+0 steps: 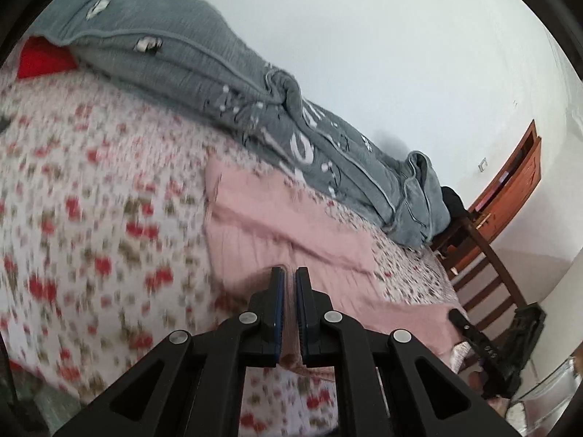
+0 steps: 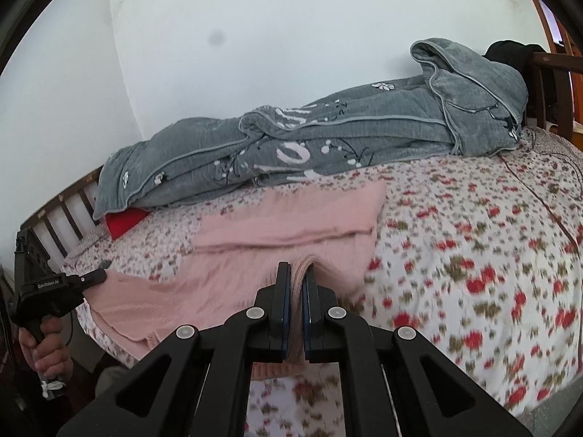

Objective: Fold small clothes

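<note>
1. The pink garment (image 2: 284,233) lies mid-frame on the floral bed (image 2: 473,255), one fold already across it.
2. Left tongs (image 1: 290,273) and right tongs (image 2: 296,267) each clench its near edge.
3. The next fold remains undone.

2 fisheye views, each looking forward and slightly down along its own claw, close above a floral bed (image 1: 91,182). The left wrist view faces across the bed toward a white wall; the right wrist view does likewise. Both share the pink garment (image 1: 277,215) and grey blanket (image 2: 328,134).
</note>
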`<action>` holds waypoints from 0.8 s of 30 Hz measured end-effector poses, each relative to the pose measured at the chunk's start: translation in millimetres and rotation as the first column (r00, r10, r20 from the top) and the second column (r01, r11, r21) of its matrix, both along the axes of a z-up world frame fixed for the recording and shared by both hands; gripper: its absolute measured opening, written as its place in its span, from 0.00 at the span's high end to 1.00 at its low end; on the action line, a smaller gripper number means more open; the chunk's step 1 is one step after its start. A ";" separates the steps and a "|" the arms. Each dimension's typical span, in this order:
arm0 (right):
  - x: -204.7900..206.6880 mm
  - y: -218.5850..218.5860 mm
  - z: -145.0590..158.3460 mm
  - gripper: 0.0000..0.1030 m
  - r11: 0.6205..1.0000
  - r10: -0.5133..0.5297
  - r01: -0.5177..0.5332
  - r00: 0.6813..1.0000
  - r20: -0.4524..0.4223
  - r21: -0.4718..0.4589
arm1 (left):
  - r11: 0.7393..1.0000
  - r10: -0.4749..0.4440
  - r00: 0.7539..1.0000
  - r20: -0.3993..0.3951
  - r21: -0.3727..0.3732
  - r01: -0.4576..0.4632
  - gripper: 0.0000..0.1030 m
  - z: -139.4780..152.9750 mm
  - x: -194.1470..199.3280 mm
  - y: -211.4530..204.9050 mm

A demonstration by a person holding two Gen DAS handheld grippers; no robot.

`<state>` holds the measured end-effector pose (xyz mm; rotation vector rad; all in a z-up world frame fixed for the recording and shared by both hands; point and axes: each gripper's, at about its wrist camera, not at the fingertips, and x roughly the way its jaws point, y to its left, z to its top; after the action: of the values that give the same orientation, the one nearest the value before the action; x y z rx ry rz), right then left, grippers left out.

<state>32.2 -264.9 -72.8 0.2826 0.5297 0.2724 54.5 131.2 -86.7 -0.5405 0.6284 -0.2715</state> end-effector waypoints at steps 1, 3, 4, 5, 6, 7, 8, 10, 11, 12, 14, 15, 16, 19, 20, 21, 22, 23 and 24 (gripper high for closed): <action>8.4 0.1 4.6 0.95 1.000 -0.001 0.001 1.000 0.006 0.001 | 1.000 0.000 1.000 0.005 0.003 0.000 0.93 4.7 8.2 -0.8; 25.1 0.8 11.5 0.95 1.000 -0.006 0.006 1.000 0.012 -0.004 | 1.000 0.007 1.000 0.011 0.015 -0.007 0.93 13.6 27.3 -2.0; 37.1 0.8 14.6 0.95 1.000 -0.008 0.008 1.000 0.008 -0.001 | 1.000 0.011 1.000 0.011 0.025 -0.012 0.93 16.7 36.4 -3.5; 46.5 0.5 16.6 0.95 1.000 -0.011 0.011 1.000 0.002 0.004 | 0.999 0.015 1.000 0.010 0.033 -0.015 0.93 18.7 43.8 -4.5; 55.4 0.3 18.1 0.95 1.000 -0.015 0.015 1.000 -0.004 0.009 | 0.999 0.022 1.000 0.008 0.044 -0.022 0.93 21.3 55.6 -5.9; 67.5 -0.3 19.5 0.95 1.000 -0.018 0.018 1.000 -0.015 0.020 | 0.998 0.027 1.000 0.005 0.052 -0.027 0.93 22.6 64.8 -6.9; 77.5 -1.3 20.1 0.95 0.999 -0.019 0.019 1.000 -0.023 0.030 | 0.998 0.032 0.999 0.002 0.058 -0.032 0.93 23.8 72.9 -7.5; 98.9 -2.9 20.2 0.95 0.999 -0.021 0.023 0.999 -0.034 0.045 | 0.997 0.047 0.999 -0.002 0.067 -0.047 0.93 25.0 92.5 -7.7; 108.9 -3.6 20.4 0.95 0.999 -0.024 0.026 0.999 -0.037 0.045 | 0.996 0.055 0.998 -0.005 0.071 -0.055 0.93 24.1 102.2 -7.1; 120.1 -3.7 20.6 0.95 0.999 -0.027 0.029 0.999 -0.042 0.046 | 0.995 0.065 0.998 -0.011 0.075 -0.064 0.93 22.5 114.6 -5.8; 142.9 -5.5 18.0 0.95 0.998 -0.026 0.030 0.998 -0.059 0.055 | 0.995 0.072 0.997 -0.024 0.073 -0.070 0.93 18.8 134.1 -3.4; 154.2 -6.0 15.9 0.95 0.998 -0.021 0.025 0.997 -0.069 0.065 | 0.995 0.072 0.997 -0.034 0.066 -0.069 0.93 15.8 146.1 -2.3; 165.3 -5.3 13.4 0.95 0.997 -0.019 0.025 0.997 -0.081 0.070 | 0.995 0.076 0.996 -0.044 0.064 -0.073 0.93 12.1 158.7 -1.8; 199.0 -2.1 5.8 0.95 0.998 -0.024 0.030 0.994 -0.103 0.060 | 0.994 0.086 0.994 -0.069 0.078 -0.080 0.93 0.6 193.3 -2.8; 208.0 -0.9 3.5 0.95 0.998 -0.027 0.033 0.994 -0.108 0.056 | 0.993 0.087 0.993 -0.076 0.080 -0.081 0.93 -3.1 202.5 -3.0; 218.7 0.4 0.1 0.95 0.998 -0.029 0.036 0.993 -0.116 0.054 | 0.993 0.090 0.992 -0.089 0.080 -0.083 0.93 -8.4 215.8 -3.0; 230.0 1.6 -4.0 0.95 0.998 -0.029 0.037 0.992 -0.126 0.056 | 0.993 0.091 0.991 -0.100 0.081 -0.083 0.93 -12.0 225.0 -3.2; 239.2 2.8 -7.9 0.95 0.998 -0.030 0.038 0.990 -0.136 0.058 | 0.993 0.095 0.989 -0.115 0.085 -0.085 0.93 -17.1 237.2 -3.5; 253.4 3.6 -14.2 0.95 0.998 -0.031 0.041 0.987 -0.154 0.057 | 0.992 0.099 0.987 -0.128 0.092 -0.087 0.93 -21.7 246.6 -4.4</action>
<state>285.6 -261.2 -87.0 0.3734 0.6685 0.2328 301.1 126.8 -108.5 -0.5063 0.7384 -0.1202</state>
